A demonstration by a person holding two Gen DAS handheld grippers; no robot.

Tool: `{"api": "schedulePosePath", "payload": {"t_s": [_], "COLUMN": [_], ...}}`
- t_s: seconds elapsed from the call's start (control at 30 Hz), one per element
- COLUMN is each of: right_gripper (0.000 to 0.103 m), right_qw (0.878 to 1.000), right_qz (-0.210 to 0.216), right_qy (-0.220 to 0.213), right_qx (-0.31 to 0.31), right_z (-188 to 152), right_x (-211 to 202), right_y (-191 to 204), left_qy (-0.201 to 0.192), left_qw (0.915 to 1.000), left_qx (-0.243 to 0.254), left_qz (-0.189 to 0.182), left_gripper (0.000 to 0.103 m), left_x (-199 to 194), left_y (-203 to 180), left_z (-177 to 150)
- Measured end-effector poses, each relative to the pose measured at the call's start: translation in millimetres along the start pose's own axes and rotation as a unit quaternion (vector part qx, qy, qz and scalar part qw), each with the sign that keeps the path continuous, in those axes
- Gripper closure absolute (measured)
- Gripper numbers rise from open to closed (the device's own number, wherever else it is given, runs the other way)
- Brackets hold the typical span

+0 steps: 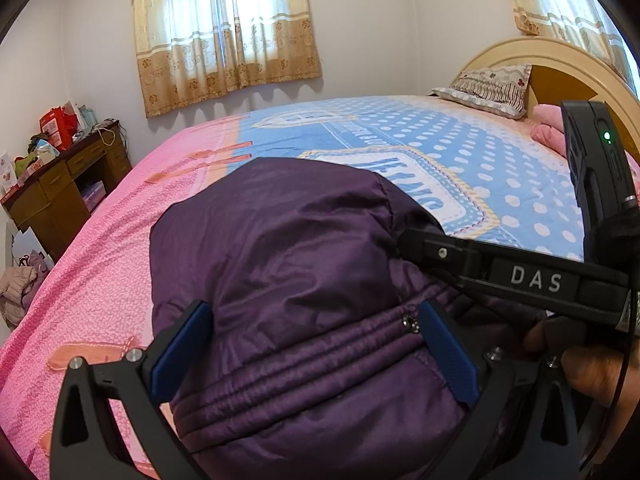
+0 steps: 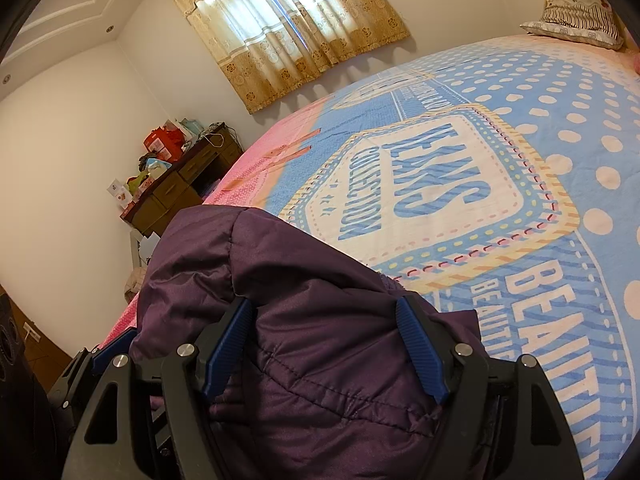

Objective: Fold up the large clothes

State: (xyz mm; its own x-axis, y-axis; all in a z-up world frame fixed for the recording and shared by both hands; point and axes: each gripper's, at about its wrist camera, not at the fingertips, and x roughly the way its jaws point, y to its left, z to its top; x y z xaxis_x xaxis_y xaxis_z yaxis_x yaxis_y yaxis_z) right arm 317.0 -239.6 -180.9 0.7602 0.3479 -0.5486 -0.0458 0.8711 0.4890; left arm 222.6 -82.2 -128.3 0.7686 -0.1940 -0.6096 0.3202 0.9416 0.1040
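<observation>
Both hand-held grippers, left (image 1: 314,354) and right (image 2: 324,350), stand wide around the bundled purple jacket (image 1: 280,248) on the bed (image 1: 500,184); next, pinch its edges and spread it flat.

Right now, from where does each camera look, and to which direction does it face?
Left wrist: sits behind the left tongs, faces across the bed to the curtain; its blue pads straddle the purple jacket; the right tongs and a thumb show.
Right wrist: sits behind the right tongs, same direction; the jacket bulges between its pads.
Shared: jacket, bed, curtain, desk, pillow.
</observation>
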Motion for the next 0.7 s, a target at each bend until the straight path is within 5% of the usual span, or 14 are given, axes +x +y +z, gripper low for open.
{"api": "schedulePosePath", "payload": {"t_s": [0.7], "right_gripper": [0.027], "right_qw": [1.000], "right_qz": [0.000], "right_qy": [0.003], "right_qx": [0.000], "right_z": [-0.5], "right_x": [4.8], "right_y": [0.9], "left_qy": [0.000], "left_qw": [1.0000], "left_qx": [-0.003], "left_qz": [0.001], "left_gripper": [0.000], "left_x": [2.9], "left_y": [0.7], "left_z": [-0.8]}}
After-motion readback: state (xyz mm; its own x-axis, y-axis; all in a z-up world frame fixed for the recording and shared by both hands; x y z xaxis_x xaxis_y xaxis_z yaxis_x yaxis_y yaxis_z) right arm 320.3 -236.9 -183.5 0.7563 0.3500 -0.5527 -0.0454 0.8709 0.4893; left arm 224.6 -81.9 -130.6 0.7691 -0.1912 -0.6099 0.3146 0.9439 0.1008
